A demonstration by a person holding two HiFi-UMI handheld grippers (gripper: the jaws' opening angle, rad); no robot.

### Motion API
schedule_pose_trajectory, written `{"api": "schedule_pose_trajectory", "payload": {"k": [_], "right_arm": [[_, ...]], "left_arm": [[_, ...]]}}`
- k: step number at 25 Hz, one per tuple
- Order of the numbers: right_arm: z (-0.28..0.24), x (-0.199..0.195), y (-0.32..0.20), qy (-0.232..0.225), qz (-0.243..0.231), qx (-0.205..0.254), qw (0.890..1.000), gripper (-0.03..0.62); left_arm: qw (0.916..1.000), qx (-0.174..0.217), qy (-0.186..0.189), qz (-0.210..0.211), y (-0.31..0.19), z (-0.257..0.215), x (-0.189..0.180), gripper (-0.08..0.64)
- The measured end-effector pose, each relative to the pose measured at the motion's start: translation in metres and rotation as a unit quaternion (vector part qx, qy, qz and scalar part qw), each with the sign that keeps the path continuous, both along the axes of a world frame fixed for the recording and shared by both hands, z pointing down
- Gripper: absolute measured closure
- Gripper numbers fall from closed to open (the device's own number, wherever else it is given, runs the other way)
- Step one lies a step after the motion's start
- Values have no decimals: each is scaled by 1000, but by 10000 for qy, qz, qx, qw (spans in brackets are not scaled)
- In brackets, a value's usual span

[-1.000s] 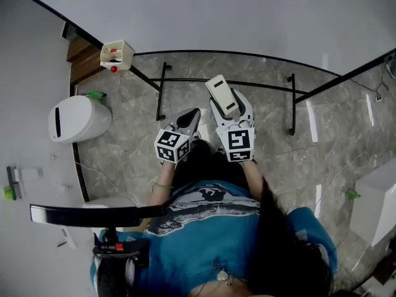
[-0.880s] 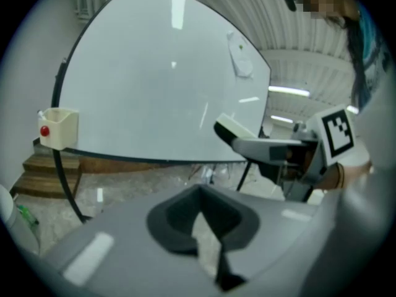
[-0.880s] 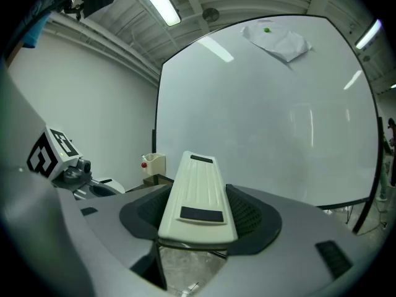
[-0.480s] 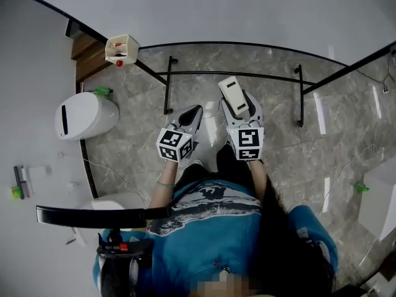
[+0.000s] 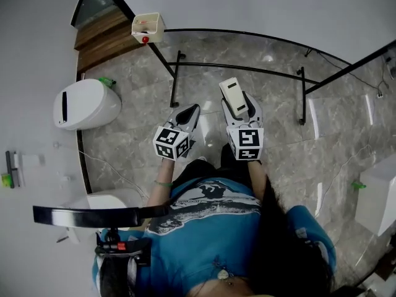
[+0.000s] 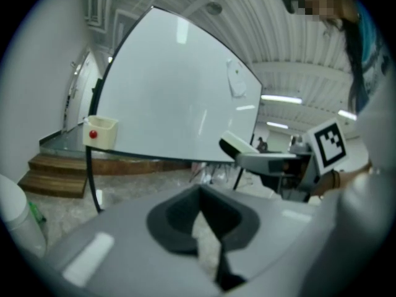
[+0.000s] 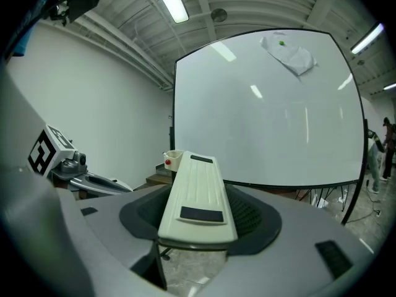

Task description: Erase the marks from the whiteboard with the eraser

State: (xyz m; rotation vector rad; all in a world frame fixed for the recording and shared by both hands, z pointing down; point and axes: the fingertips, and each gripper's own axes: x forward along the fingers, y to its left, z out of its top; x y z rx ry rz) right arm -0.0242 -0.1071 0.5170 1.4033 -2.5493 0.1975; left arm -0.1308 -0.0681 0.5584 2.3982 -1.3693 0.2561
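The whiteboard [image 5: 260,5] stands ahead on a black frame; its face [image 7: 272,116] shows no marks that I can make out, only a white sheet [image 7: 289,55] pinned near the top. A cream eraser [image 5: 232,95] sticks out forward from my right gripper [image 5: 242,108], which is shut on it; in the right gripper view the eraser [image 7: 198,193] lies flat between the jaws. My left gripper [image 5: 192,110] hangs beside it, shut with nothing held [image 6: 201,192]. Both are held short of the board, above the floor.
A small pen tray [image 5: 147,27] with a red-capped marker hangs at the board's left corner. The stand's black legs [image 5: 175,79] reach across the marble floor. A white rounded bin [image 5: 86,104] and wooden steps [image 5: 102,39] are at left, and a white cabinet [image 5: 378,193] at right.
The head view has shifted, so the board and tray sit higher and further right in frame. Both grippers keep nearly the same pose, eraser still held.
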Motion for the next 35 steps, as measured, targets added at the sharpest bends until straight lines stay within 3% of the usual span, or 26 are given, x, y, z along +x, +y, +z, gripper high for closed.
{"api": "schedule_pose_trajectory", "payload": {"k": [6, 10, 18, 24, 35], "right_arm": [[8, -52, 81, -125, 193, -162, 9996, 328], [6, -68, 125, 35, 333, -132, 9994, 328], [-6, -63, 188, 88, 477, -47, 9988, 328], [-10, -49, 223, 64, 421, -5, 9991, 328], [-14, 20, 328, -37, 271, 36, 9996, 328]], "left_arm": [[9998, 64, 139, 156, 69, 0, -58, 557], [9986, 101, 432, 302, 100, 0, -70, 557], [9958, 238, 635, 623, 155, -11, -50, 557], [9956, 349, 762, 421, 179, -17, -47, 557], [9963, 441, 602, 416, 281, -27, 29, 557]]}}
